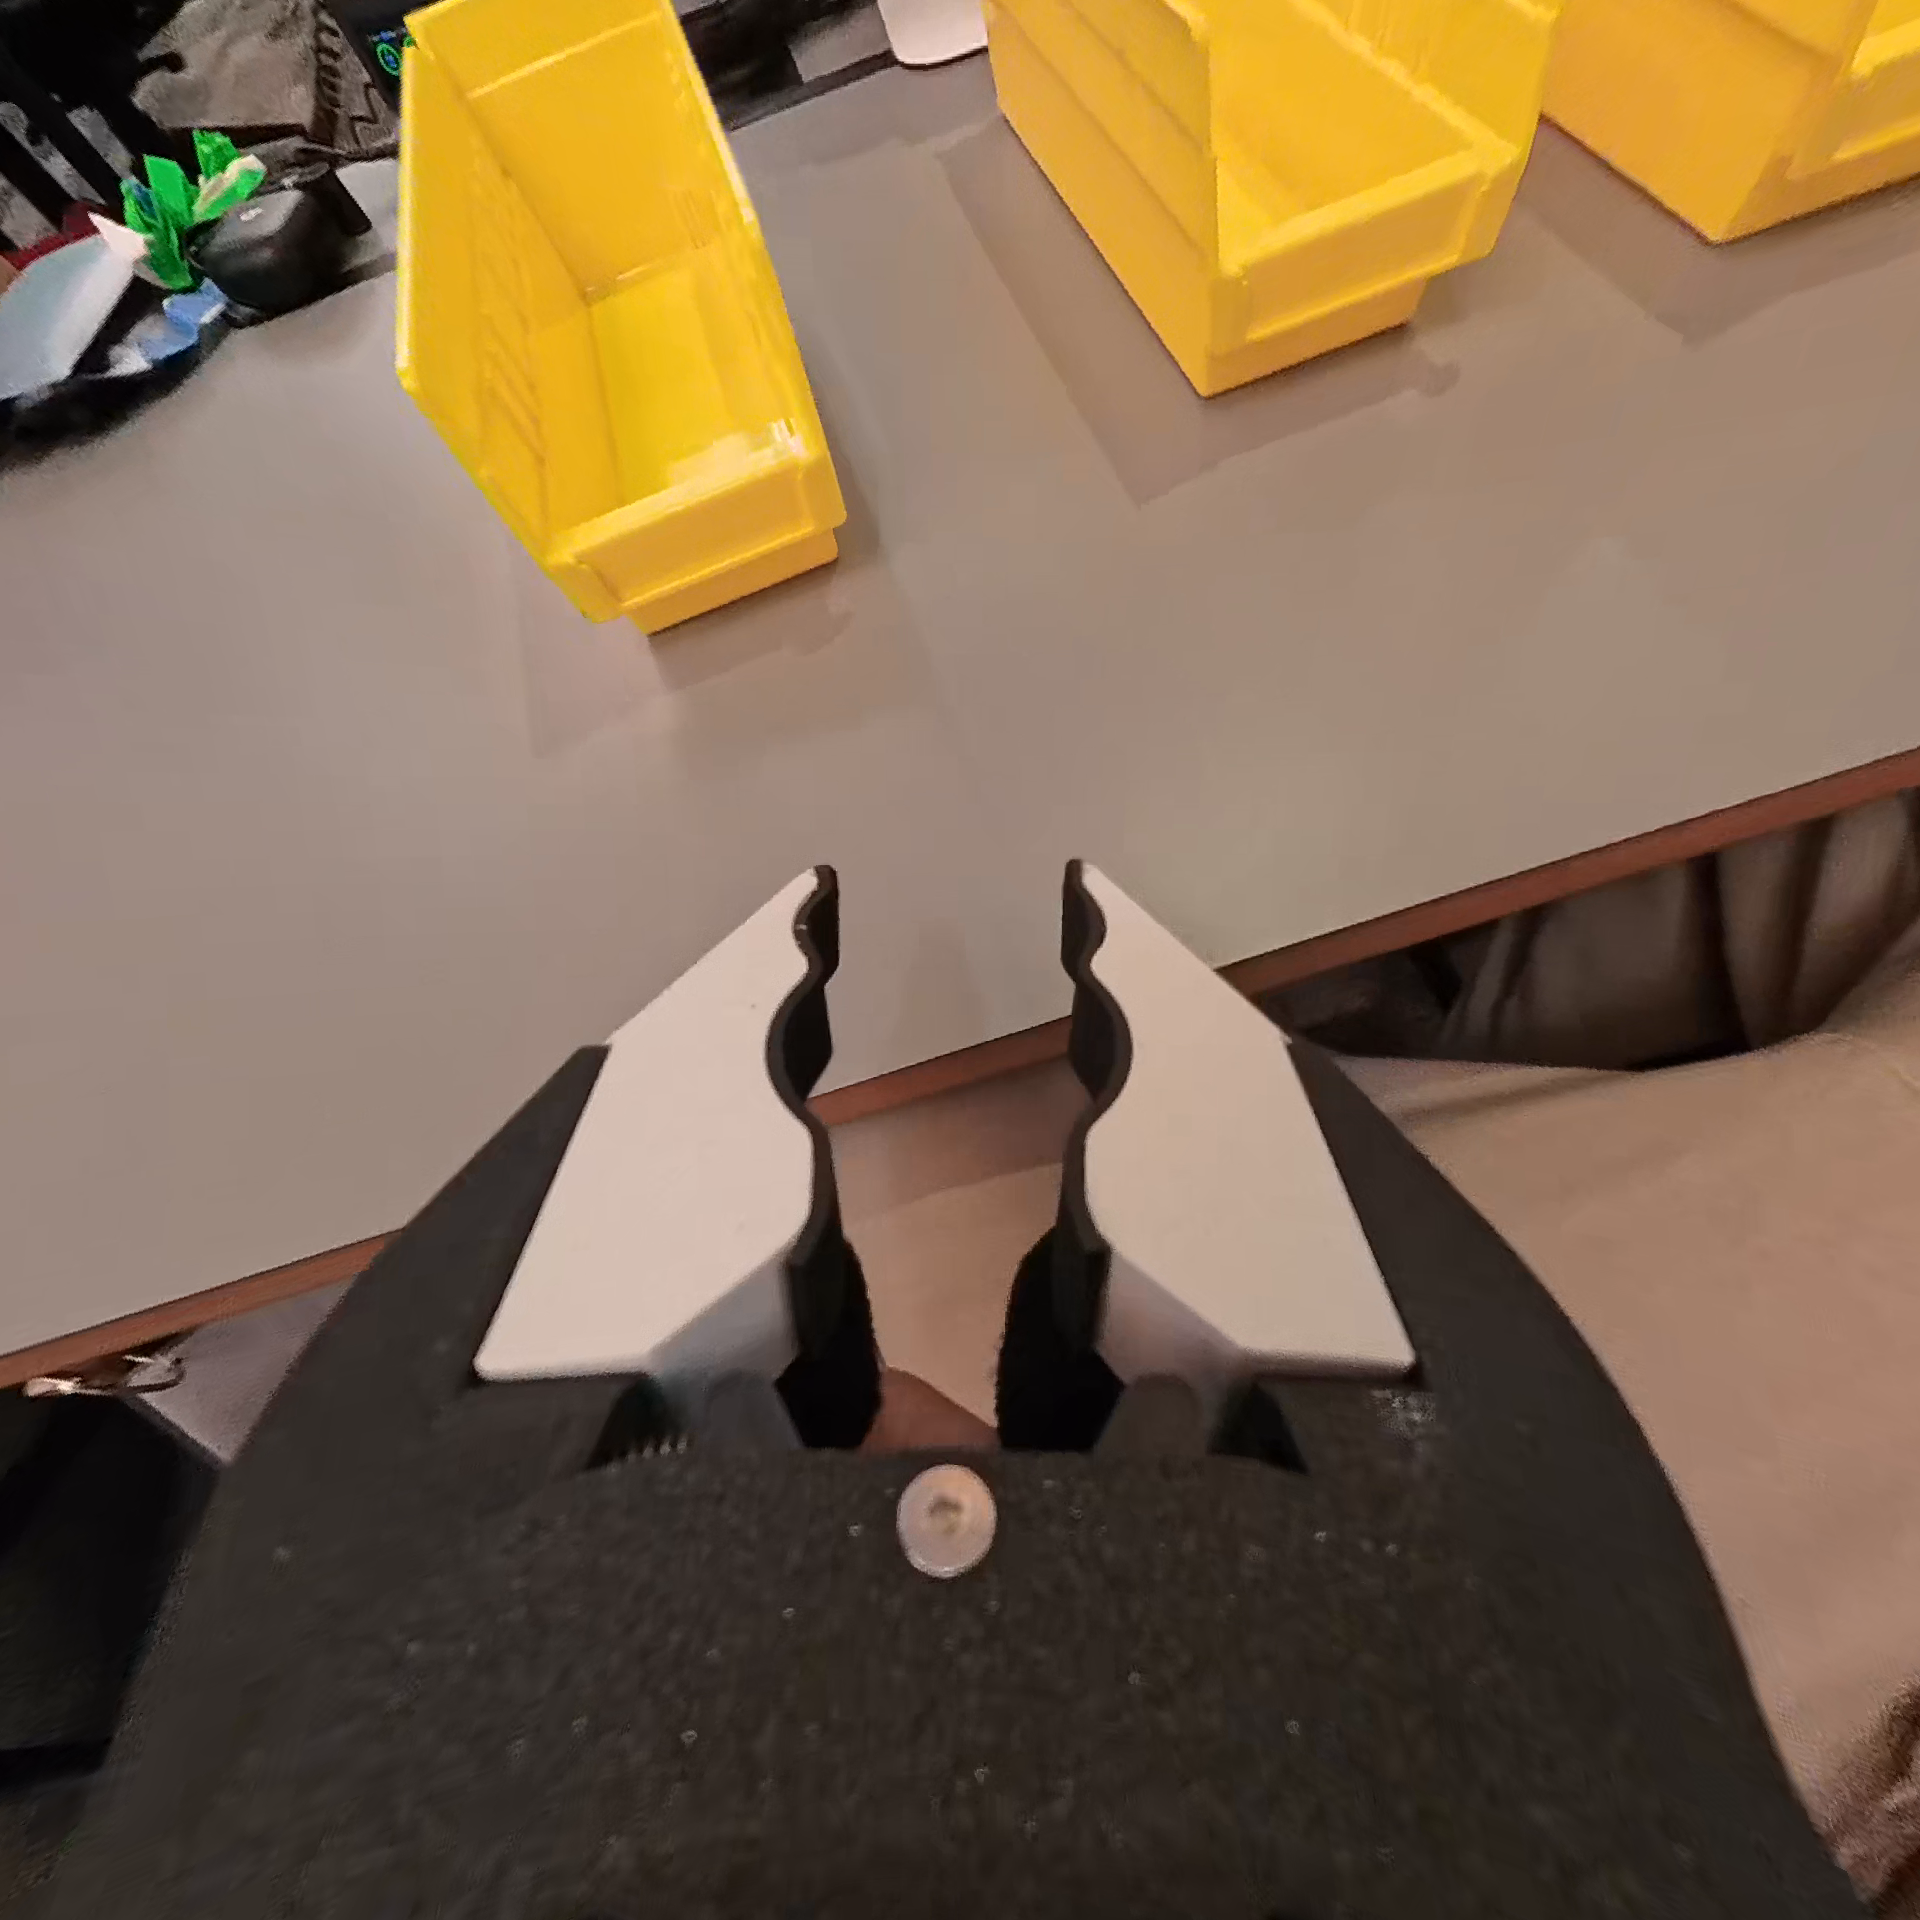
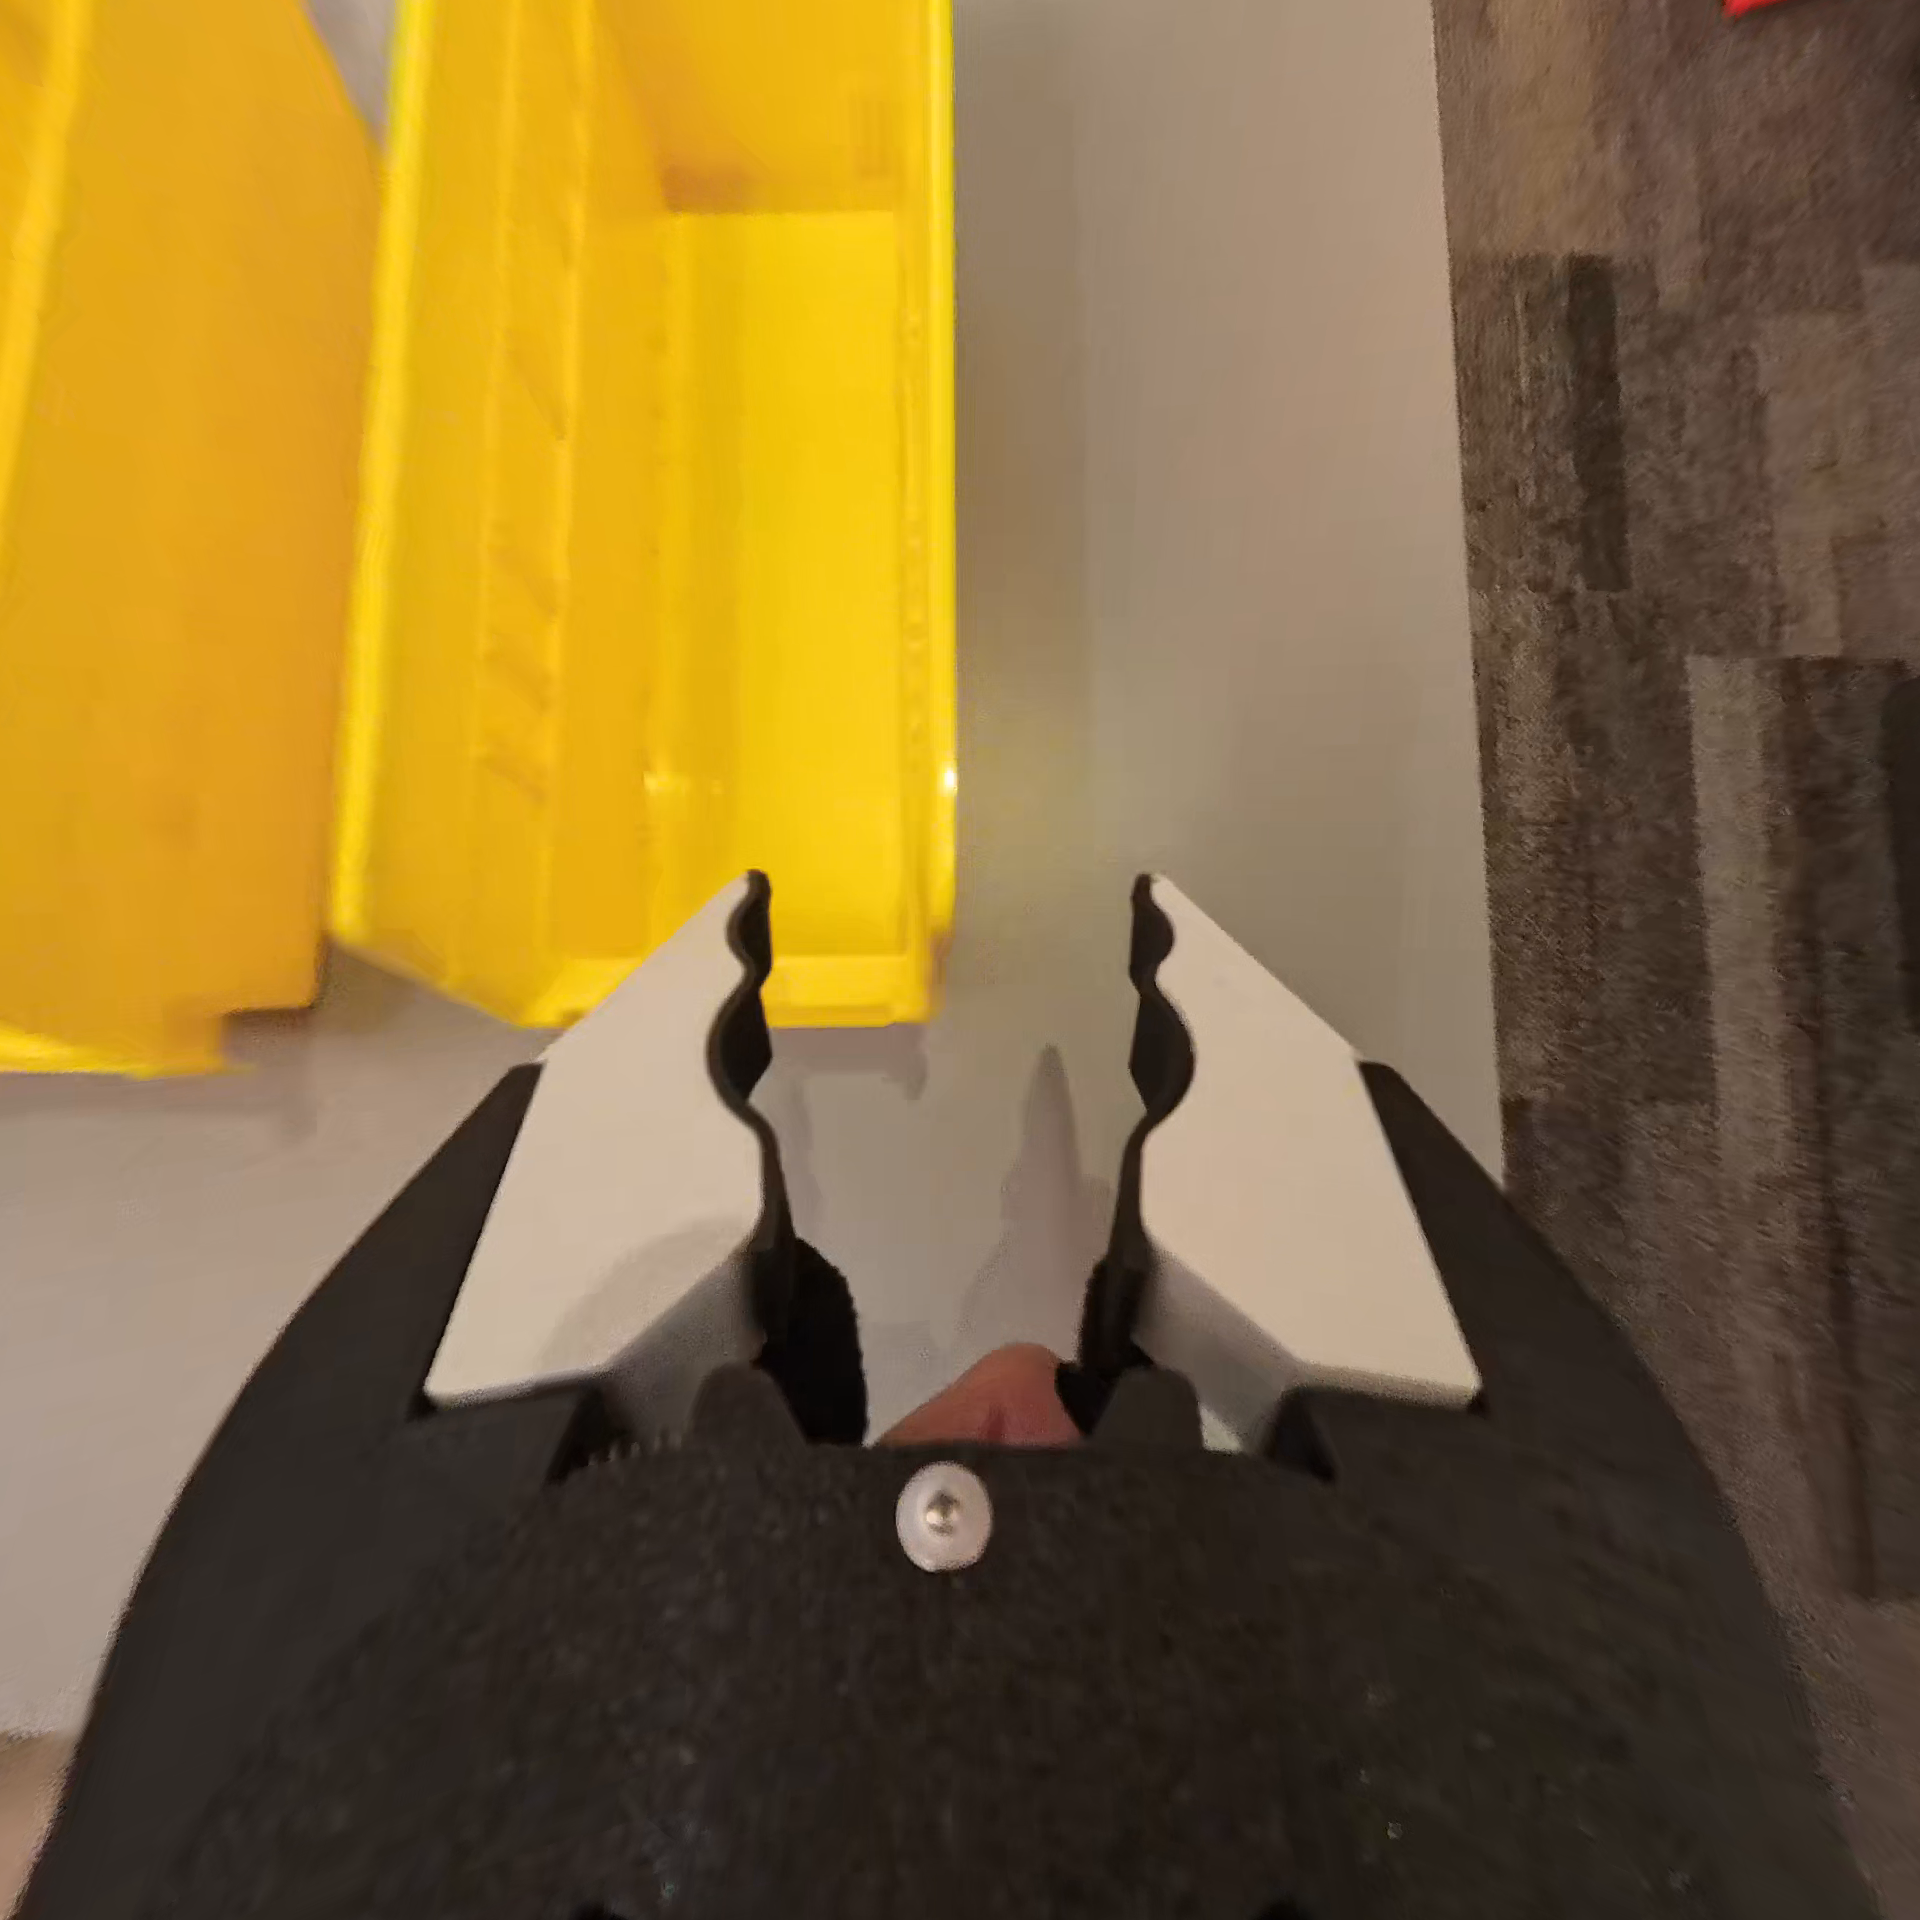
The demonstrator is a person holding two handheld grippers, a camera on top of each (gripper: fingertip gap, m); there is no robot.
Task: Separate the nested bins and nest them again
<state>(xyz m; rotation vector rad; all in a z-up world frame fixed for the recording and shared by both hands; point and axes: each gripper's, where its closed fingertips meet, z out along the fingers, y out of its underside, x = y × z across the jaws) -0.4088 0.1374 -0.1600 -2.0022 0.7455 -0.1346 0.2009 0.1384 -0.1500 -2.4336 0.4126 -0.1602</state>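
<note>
Left gripper [image 1: 948, 883] spread and empty, back over table [image 1: 312, 831] edge, well short of lone bin [image 1: 613, 343]; right gripper [image 2: 951, 894] spread, hovering by near bin [image 2: 665, 582] corner, seemingly lining up on its rim.

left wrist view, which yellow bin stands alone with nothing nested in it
The left yellow bin, nearest the table's left clutter. It is a single shell, while the middle bin stack shows one bin seated inside another.
</note>
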